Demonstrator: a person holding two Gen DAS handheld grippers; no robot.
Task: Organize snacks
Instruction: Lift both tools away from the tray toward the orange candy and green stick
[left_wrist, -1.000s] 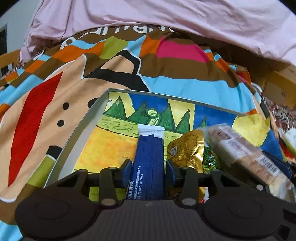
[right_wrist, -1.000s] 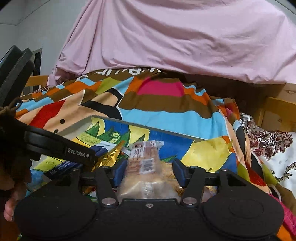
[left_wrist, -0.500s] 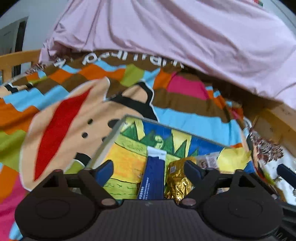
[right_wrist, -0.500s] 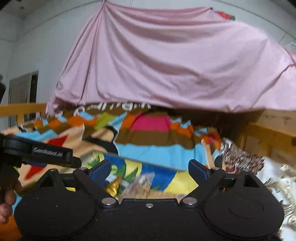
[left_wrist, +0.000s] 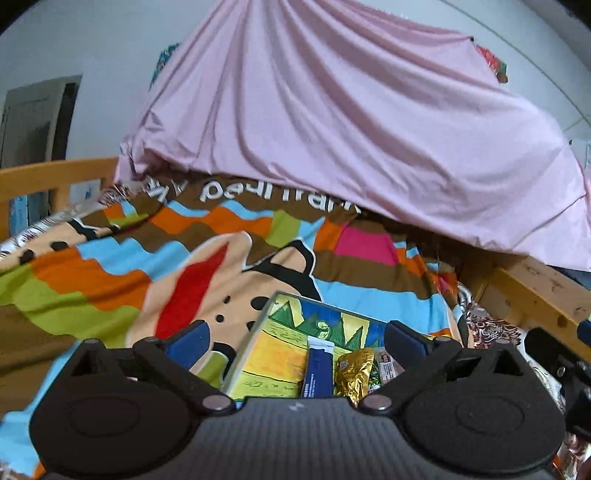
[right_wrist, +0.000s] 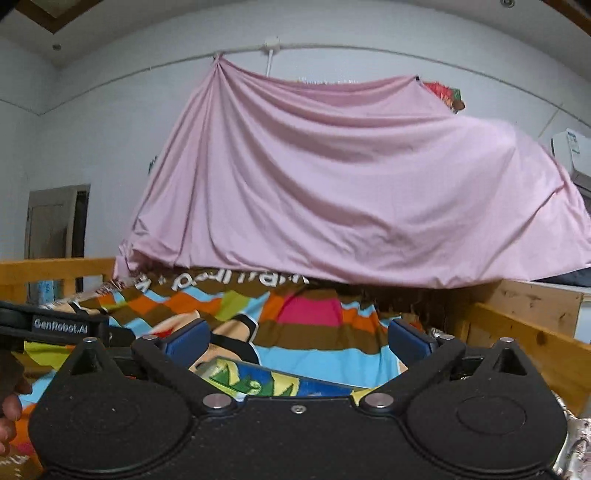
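Observation:
A shallow tray (left_wrist: 255, 334) with a colourful painted bottom lies on the bed. In it lie a dark blue snack packet (left_wrist: 317, 371), a gold foil packet (left_wrist: 352, 371) and a clear-wrapped bread pack (left_wrist: 387, 365), side by side. My left gripper (left_wrist: 295, 338) is open and empty, raised above and behind the tray. My right gripper (right_wrist: 297, 336) is open and empty, raised higher; only the tray's far edge (right_wrist: 255, 380) shows under it. The snacks are hidden in the right wrist view.
A striped cartoon blanket (left_wrist: 177, 266) covers the bed. A pink sheet (left_wrist: 332, 147) hangs behind it. Wooden bed rails stand at left (left_wrist: 55, 177) and right (left_wrist: 535, 291). The left gripper's handle (right_wrist: 62, 326) shows at the left of the right wrist view.
Both grippers let go of their snacks, opened wide and lifted back. The blue packet and the bread pack now lie in the tray.

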